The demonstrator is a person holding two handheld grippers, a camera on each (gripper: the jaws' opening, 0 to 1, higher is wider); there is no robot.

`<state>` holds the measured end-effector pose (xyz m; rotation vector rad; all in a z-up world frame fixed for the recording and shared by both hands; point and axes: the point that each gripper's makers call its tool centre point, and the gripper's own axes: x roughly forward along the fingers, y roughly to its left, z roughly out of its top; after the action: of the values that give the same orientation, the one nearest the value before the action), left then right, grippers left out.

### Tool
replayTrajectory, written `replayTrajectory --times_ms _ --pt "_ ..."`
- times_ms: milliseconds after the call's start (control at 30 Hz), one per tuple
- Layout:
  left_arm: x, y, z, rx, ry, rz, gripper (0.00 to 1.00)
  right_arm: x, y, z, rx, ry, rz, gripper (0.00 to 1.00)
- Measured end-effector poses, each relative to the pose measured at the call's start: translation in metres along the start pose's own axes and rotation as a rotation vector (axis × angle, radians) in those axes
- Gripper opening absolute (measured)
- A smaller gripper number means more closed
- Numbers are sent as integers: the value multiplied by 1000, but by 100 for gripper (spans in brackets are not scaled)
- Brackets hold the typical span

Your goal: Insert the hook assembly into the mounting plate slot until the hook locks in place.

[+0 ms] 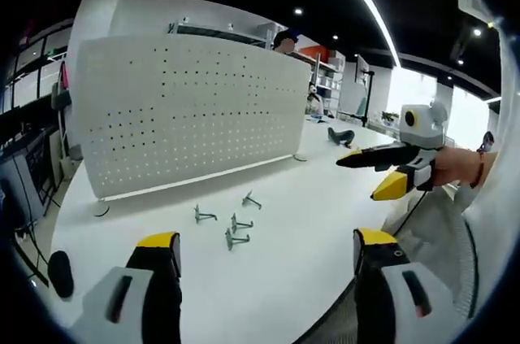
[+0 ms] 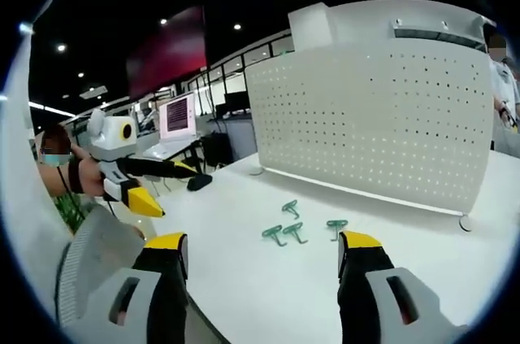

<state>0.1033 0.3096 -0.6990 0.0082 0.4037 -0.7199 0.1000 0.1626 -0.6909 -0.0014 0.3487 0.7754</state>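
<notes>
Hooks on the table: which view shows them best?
Right gripper view: the four hooks lie between its open tongs, a little larger and more distinct. Left gripper view shows the same four before the pegboard, thinner and greyer.

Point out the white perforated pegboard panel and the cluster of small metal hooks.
White perforated pegboard panel (image 1: 187,112), left gripper view, middle of its face.
Cluster of small metal hooks (image 2: 294,228), right gripper view, on one middle hook.

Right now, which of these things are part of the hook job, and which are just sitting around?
For the job:
- four small hooks lying on the table
- white perforated mounting plate standing behind them

Just lying about:
- dark object farther along the table
- laptop at the far end
</notes>
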Motion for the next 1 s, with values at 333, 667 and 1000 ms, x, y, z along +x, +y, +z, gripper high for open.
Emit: replayTrajectory --times_ms 333,667,1000 --pt "8 7 -6 -15 26 9 78 -2 -1 4 -10 -5 -14 76" --pt "24 2 -21 2 113 -3 69 -4 2 -6 7 9 -27 76" --pt "42 -7 -31 -16 158 -39 62 -6 -4 -9 10 14 -39 76"
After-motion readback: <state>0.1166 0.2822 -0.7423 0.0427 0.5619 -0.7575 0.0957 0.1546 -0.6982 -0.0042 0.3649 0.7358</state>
